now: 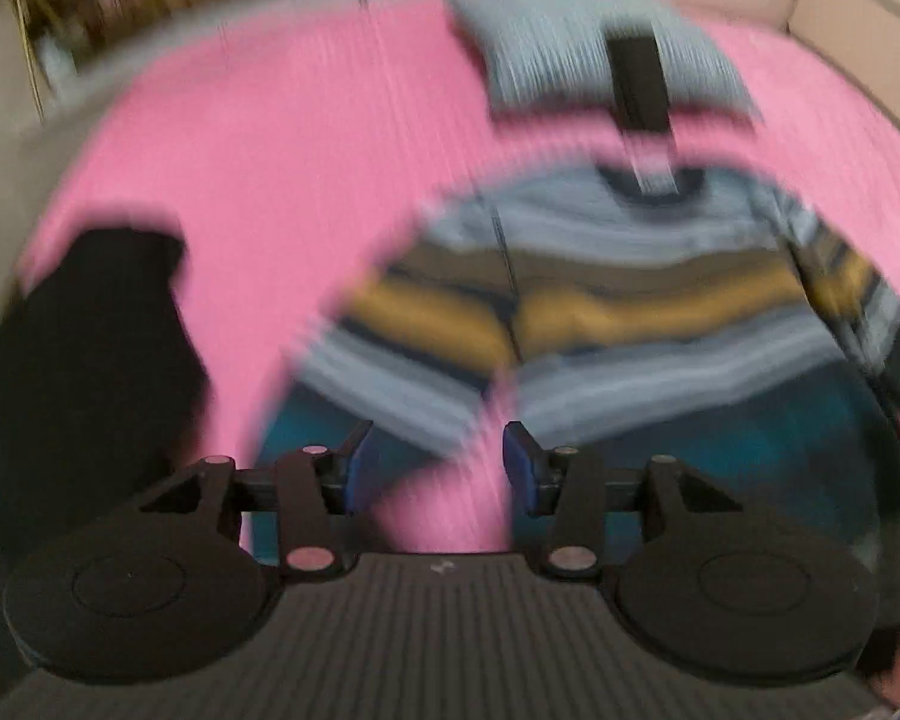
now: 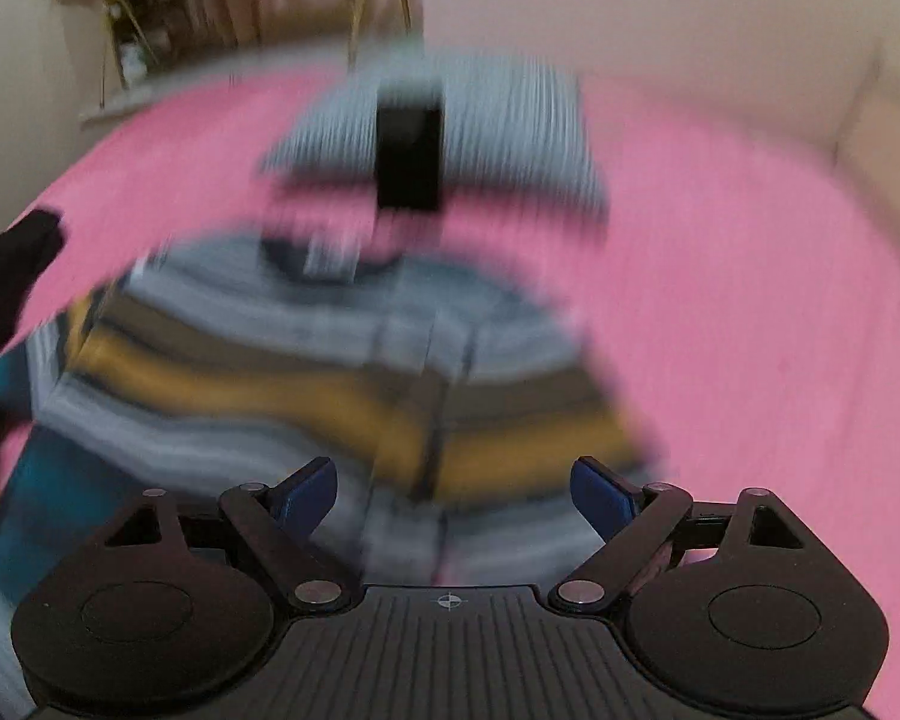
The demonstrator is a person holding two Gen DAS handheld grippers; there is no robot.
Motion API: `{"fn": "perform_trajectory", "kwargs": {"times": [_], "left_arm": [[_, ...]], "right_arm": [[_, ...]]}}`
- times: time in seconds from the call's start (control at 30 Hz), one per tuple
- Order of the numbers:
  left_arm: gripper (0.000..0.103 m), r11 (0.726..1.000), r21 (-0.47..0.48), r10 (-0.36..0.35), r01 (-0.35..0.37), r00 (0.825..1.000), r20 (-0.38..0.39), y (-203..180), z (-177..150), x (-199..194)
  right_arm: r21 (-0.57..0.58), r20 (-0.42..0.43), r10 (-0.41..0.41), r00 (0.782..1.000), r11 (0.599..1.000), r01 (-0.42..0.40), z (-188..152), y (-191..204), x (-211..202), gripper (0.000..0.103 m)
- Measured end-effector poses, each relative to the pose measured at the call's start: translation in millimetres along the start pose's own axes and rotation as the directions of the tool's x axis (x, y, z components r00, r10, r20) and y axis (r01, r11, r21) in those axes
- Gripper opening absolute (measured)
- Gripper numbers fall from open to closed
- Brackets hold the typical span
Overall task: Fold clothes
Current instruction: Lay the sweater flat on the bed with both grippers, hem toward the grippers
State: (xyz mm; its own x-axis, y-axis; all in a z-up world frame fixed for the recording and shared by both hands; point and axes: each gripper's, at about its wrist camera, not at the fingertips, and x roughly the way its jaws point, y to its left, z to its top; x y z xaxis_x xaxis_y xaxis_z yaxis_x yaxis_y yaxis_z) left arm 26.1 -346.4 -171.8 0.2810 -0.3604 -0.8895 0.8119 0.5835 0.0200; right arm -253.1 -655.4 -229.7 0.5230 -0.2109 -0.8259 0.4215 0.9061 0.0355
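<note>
Pink bedding [image 1: 282,138] blurs beneath our striped sweater [image 1: 600,300]; left gripper [image 1: 435,468] and right gripper [image 2: 453,495] gape empty.

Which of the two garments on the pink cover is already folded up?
The plain grey one at the far side, a compact rectangle. The striped sweater nearer the cameras, banded grey, mustard and teal, still lies spread out on the pink cover.

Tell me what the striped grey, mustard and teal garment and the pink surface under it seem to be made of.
Striped grey, mustard and teal garment: looks like soft knit or jersey cloth, matte; it lies limp with a seam down the middle, though blur hides the weave.
Pink surface: probably a matte fabric sheet or mat, flat and without shine; faint ribbing may only be motion blur.
</note>
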Motion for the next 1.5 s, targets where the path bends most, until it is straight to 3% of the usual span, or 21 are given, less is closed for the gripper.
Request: {"fn": "perform_trajectory", "kwargs": {"times": [0.07,0.13,0.27,0.33,0.47,0.5,0.57,0.6,0.63,0.7,0.8,0.9,1.1,1.23,1.3,1.33,1.5], "left_arm": [[0.042,0.999,-0.005,-0.039,0.039,0.996,-0.078,-4,-44,1],[0.046,0.997,0.003,-0.073,0.075,0.987,-0.142,-8,-81,-1],[0.046,0.990,0.015,-0.136,0.144,0.960,-0.243,-10,-133,10],[0.046,0.983,0.022,-0.171,0.183,0.950,-0.263,-12,-154,16],[0.046,0.978,0.027,-0.196,0.209,0.949,-0.247,-11,-173,19],[0.046,0.977,0.025,-0.199,0.210,0.951,-0.237,-8,-174,17],[0.046,0.977,0.024,-0.201,0.212,0.954,-0.222,-2,-175,11],[0.046,0.977,0.024,-0.202,0.212,0.956,-0.215,1,-177,8],[0.046,0.977,0.025,-0.203,0.213,0.957,-0.209,5,-177,5],[0.046,0.977,0.020,-0.205,0.214,0.957,-0.207,14,-176,-2],[0.046,0.975,-0.001,-0.217,0.222,0.955,-0.202,23,-178,-8],[0.046,0.968,-0.021,-0.250,0.251,0.947,-0.200,23,-181,-1],[0.046,0.937,-0.082,-0.349,0.339,0.914,-0.208,1,-183,24],[0.041,0.937,-0.072,-0.350,0.343,0.899,-0.265,-21,-190,45],[0.025,0.941,-0.061,-0.338,0.334,0.903,-0.266,-27,-192,47],[0.004,0.940,-0.057,-0.338,0.335,0.902,-0.267,-29,-192,46],[0.003,0.941,-0.048,-0.336,0.334,0.914,-0.228,-10,-187,-2]], "right_arm": [[0.067,-0.094,0.027,0.995,0.998,-0.021,-44,-10,-9,0.088],[0.127,-0.163,0.053,0.985,0.991,-0.033,-66,-13,-20,0.088],[0.170,-0.246,0.067,0.967,0.985,-0.025,-130,-11,-47,0.087],[0.183,-0.274,0.071,0.959,0.983,-0.021,-150,-5,-47,0.079],[0.178,-0.293,0.074,0.953,0.984,-0.022,-174,13,-41,0.075],[0.178,-0.291,0.079,0.954,0.984,-0.027,-177,17,-39,0.070],[0.206,-0.285,0.093,0.954,0.978,-0.034,-180,21,-31,0.045],[0.234,-0.291,0.095,0.952,0.972,-0.025,-181,19,-27,0.018],[0.273,-0.306,0.095,0.947,0.962,-0.009,-181,16,-23,0.002],[0.262,-0.317,0.119,0.941,0.964,-0.033,-177,11,-31,0.002],[0.185,-0.320,0.025,0.947,0.982,0.037,-175,-3,-60,0.001],[0.304,-0.341,-0.021,0.940,0.944,0.132,-186,-48,-71,0.001],[0.179,-0.373,-0.033,0.927,0.978,0.107,-171,-23,-48,0.001],[0.168,-0.394,-0.036,0.918,0.980,0.110,-173,-22,-36,0.001],[0.157,-0.406,-0.037,0.913,0.982,0.110,-172,-26,-36,0.001],[0.145,-0.410,-0.039,0.911,0.984,0.108,-170,-28,-38,0.001],[0.083,-0.410,-0.038,0.911,0.993,0.079,-153,-36,-69,0.001]]}}
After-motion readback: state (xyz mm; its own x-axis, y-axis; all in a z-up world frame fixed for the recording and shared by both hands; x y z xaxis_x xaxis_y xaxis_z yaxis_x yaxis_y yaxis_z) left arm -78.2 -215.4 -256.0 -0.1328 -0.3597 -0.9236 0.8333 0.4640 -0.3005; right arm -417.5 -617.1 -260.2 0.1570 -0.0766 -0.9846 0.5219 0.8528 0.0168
